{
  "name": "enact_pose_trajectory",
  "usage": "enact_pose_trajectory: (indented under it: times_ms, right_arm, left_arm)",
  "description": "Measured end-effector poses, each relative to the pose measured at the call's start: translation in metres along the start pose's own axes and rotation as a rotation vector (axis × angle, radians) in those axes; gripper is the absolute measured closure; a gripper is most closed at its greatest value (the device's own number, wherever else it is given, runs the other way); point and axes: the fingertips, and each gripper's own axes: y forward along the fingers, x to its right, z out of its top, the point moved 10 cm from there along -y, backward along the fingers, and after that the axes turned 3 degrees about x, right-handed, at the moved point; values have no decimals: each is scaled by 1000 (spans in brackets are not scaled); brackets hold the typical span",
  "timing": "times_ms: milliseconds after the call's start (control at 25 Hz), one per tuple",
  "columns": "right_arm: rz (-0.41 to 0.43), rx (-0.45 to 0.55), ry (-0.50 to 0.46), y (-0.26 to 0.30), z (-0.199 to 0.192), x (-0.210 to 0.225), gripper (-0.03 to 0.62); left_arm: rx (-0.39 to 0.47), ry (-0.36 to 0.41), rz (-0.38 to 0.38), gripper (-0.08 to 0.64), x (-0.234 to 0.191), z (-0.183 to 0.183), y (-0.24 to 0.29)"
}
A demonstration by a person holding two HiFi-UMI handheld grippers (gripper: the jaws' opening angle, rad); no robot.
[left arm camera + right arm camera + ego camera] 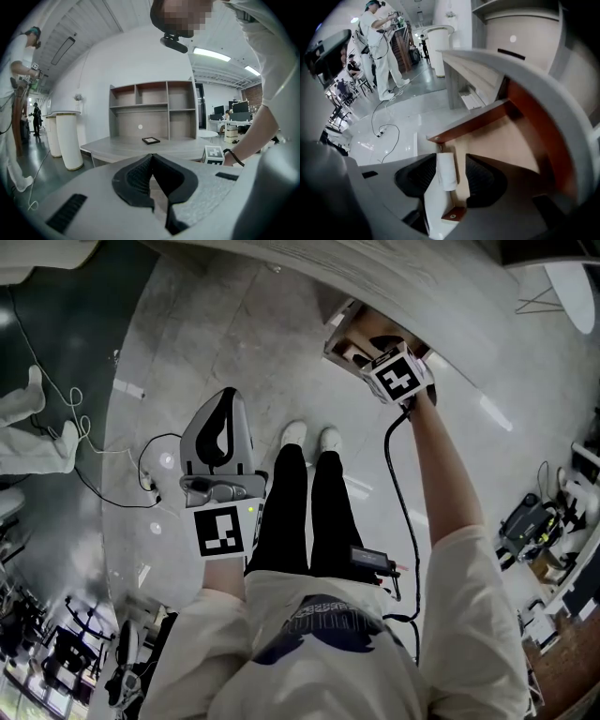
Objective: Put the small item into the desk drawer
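Note:
The desk drawer [349, 337] stands pulled out under the desk top, showing red-brown edges and a pale floor [506, 140]. My right gripper [451, 164] reaches into it, and only its marker cube [399, 377] shows in the head view. Its jaws are spread wide. Between them is the small item [446, 171], a short white roll lying close to the left pad [423, 176], with a clear gap to the right pad. Whether it rests on the drawer floor I cannot tell. My left gripper [223, 427] hangs low beside the person's legs, shut and empty, fingertips together [151, 159].
The grey desk top [394, 277] curves above the drawer. The person's legs and white shoes [309, 437] stand between the grippers. A cable [150, 474] trails on the glossy floor at the left. A shelf unit [152, 112] and a black frame [150, 140] sit on the desk. Another person [382, 51] stands far off.

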Motion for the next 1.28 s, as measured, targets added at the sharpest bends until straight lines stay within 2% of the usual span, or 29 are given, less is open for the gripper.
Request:
enact_pose_trajectory:
  times_ms: [200, 440, 640, 800, 920, 1080, 1280]
  right_arm:
    - [-72, 205, 43, -87, 18, -11, 425]
    - [-197, 592, 197, -237, 43, -15, 462]
    - [-310, 826, 171, -351, 55, -38, 480]
    - [-398, 1021, 177, -416, 62, -62, 525]
    - [-493, 1120, 172, -449, 63, -76, 560]
    - [-611, 1198, 146, -475, 64, -88, 586]
    - [-670, 1323, 83, -498, 63, -100, 594]
  left_arm:
    - [68, 16, -13, 552, 0, 48, -11]
    - [231, 66, -42, 552, 4, 127, -13]
    - [341, 95, -64, 552, 19, 193, -22]
    - [430, 115, -93, 552, 31, 232, -32]
    - [484, 126, -115, 552, 41, 254, -34]
    - [557, 141, -141, 552, 51, 280, -32]
    - [640, 150, -169, 552, 65, 307, -32]
